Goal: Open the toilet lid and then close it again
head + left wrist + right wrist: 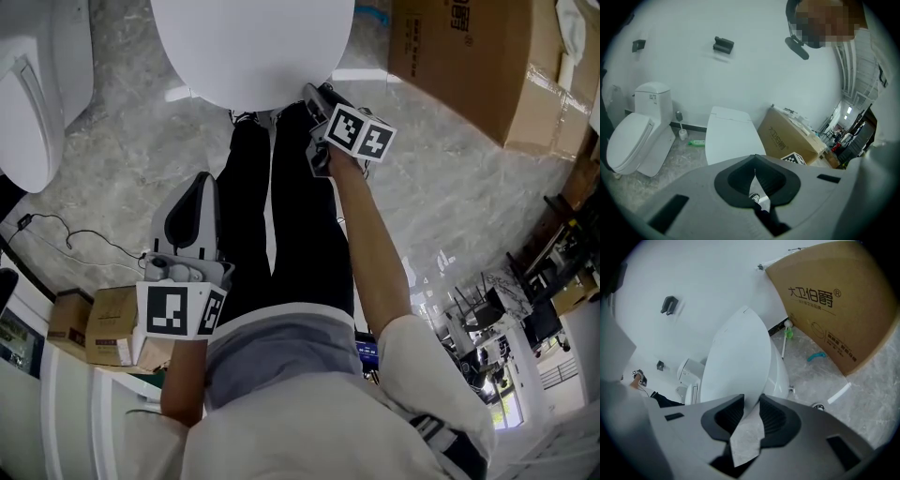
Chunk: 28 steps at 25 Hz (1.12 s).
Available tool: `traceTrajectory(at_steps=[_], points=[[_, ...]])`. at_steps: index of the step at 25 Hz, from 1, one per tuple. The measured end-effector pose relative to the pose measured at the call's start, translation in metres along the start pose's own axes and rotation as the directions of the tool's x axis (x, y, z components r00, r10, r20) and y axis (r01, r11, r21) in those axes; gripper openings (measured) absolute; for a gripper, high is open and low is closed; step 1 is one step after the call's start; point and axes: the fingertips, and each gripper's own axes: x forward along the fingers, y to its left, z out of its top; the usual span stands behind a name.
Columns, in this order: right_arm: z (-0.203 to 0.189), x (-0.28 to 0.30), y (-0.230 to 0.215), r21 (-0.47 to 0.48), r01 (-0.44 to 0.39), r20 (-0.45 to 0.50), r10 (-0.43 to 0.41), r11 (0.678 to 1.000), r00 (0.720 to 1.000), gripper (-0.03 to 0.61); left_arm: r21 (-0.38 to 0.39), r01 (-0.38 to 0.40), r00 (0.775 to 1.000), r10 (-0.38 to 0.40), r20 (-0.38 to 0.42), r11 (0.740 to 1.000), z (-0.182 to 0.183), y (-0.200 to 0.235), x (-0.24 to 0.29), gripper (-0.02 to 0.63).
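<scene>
The cardboard box [834, 301] standing on the grey marbled floor [820, 380] carries dark print, "大卫伯爵" followed by a registered mark, with smaller lines under it that are too fine to read. The same box shows part of that print in the head view, to the right of the toilet. A second toilet [635, 140] stands against the wall further left, and the small label on its tank is too small to make out. The toilet lid [736, 362] lies down flat, a broad white oval directly ahead of the person. The right gripper [749, 401] is held out at the lid's front rim, its jaws a little apart. The rim's tip appears in the gap between them with floor visible below, though whether either jaw touches the rim cannot be told. In the head view that gripper [314, 94] sits just beside the lid's near right edge. The left gripper [754, 169] hangs low beside the person's left leg, well apart from the lid, its jaws meeting at the tips with nothing between them. A green bottle [696, 142] lies on the floor between the two toilets.
</scene>
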Motion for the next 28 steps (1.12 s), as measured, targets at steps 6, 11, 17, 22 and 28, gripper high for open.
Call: traceTrajectory(at_steps=[6, 11, 17, 22, 28], points=[[0.006, -0.016, 0.011, 0.003, -0.025, 0.049, 0.024, 1.000, 0.998, 0.086, -0.016, 0.006, 1.000, -0.006, -0.006, 1.000, -0.002, -0.005, -0.008, 0.006], [0.012, -0.028, 0.022, -0.024, -0.045, 0.075, 0.047, 0.999, 0.996, 0.086, -0.018, 0.012, 1.000, -0.012, -0.005, 1.000, -0.001, -0.010, -0.015, 0.006], [0.020, -0.041, 0.029, -0.010, -0.061, 0.104, 0.061, 0.998, 0.993, 0.083, -0.001, 0.013, 1.000, -0.013, 0.019, 1.000, 0.013, -0.014, -0.021, 0.006], [0.025, -0.050, 0.038, -0.002, -0.059, 0.112, 0.058, 0.998, 0.992, 0.081, 0.010, 0.009, 0.999, -0.010, 0.043, 1.000, 0.027, -0.015, -0.028, 0.006], [0.033, -0.065, 0.049, -0.007, -0.061, 0.124, 0.061, 0.998, 0.990, 0.075, 0.030, 0.015, 0.998, -0.017, 0.066, 0.999, 0.045, -0.020, -0.037, 0.006]])
